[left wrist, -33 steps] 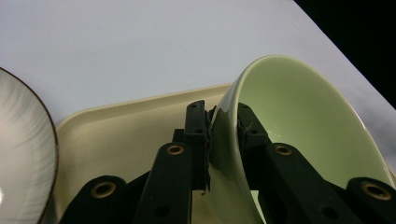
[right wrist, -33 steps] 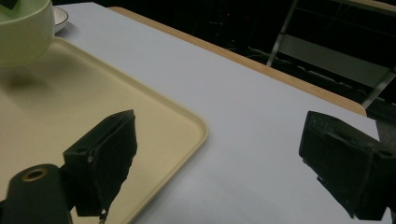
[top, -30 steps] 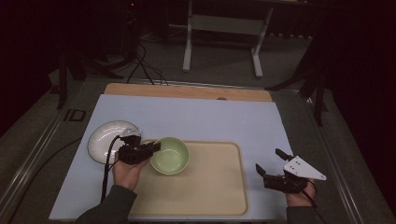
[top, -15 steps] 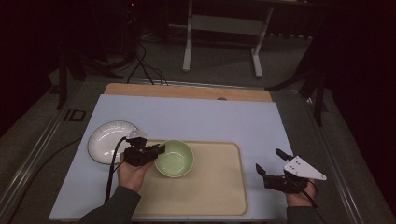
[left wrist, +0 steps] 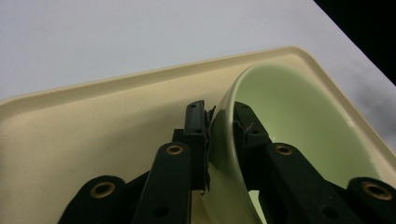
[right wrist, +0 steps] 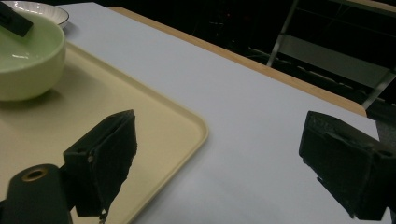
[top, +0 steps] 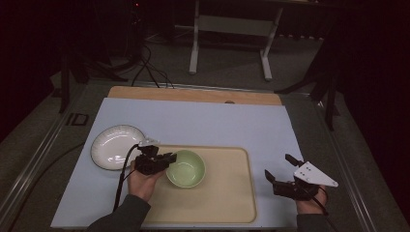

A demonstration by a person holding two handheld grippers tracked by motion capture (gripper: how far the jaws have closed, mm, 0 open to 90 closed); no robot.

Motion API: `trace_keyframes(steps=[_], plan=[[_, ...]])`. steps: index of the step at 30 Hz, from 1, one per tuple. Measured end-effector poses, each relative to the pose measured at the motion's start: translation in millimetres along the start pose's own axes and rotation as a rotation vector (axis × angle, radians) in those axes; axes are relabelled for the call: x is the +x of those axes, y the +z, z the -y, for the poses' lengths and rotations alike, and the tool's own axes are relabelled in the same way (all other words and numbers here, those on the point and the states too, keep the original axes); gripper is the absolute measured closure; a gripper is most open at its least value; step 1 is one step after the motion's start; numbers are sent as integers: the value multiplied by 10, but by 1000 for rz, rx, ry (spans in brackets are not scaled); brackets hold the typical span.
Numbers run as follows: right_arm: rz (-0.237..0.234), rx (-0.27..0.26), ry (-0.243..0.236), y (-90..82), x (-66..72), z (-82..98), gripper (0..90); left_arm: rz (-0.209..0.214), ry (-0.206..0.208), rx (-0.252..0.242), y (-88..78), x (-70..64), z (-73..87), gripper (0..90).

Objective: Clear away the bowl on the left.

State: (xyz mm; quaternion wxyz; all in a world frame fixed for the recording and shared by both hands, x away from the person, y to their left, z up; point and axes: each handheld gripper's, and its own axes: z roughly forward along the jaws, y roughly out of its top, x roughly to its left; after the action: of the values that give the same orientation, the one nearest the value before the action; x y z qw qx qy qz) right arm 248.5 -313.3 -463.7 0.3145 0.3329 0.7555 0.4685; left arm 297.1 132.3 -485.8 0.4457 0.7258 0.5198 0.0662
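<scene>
A pale green bowl (top: 186,168) rests on the cream tray (top: 227,193), toward its left part. My left gripper (top: 167,160) is shut on the bowl's left rim, one pad outside the wall and one inside. In the left gripper view the bowl's rim (left wrist: 224,116) is clamped between the two pads of my left gripper (left wrist: 219,123). My right gripper (top: 280,168) hovers open off the tray's right edge, over the blue mat. The right gripper view has my right gripper (right wrist: 219,158) with its jaws wide apart and nothing between them, the tray's corner (right wrist: 187,126) below, and the bowl (right wrist: 28,56) at far left.
A white plate (top: 116,146) lies on the blue mat (top: 203,121) left of the tray, close behind my left hand. A wooden strip (top: 193,94) runs along the table's far edge. Beyond it are a metal stand (top: 229,29) and cables on the floor.
My left hand has shifted the bowl a little to the right on the tray, away from the plate. The right gripper has stayed where it was.
</scene>
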Motion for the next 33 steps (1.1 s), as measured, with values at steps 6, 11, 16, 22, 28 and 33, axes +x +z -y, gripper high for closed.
trace_keyframes(steps=[6,11,16,22,28,33], plan=[[3,3,-2,6,-1,4,109,22,-95,-53,-163,142,-37,900],[3,4,-3,3,6,2,108,38,-112,-77,-179,181,-35,900],[2,3,-3,0,3,2,109,9,-89,-107,-253,178,-63,864],[2,3,-2,-1,4,2,109,-44,-92,-163,-438,256,-107,788],[3,3,0,-2,3,3,109,-115,-68,-206,-632,318,-150,732],[4,4,-1,-4,4,3,108,-175,-35,-224,-774,366,-169,692]])
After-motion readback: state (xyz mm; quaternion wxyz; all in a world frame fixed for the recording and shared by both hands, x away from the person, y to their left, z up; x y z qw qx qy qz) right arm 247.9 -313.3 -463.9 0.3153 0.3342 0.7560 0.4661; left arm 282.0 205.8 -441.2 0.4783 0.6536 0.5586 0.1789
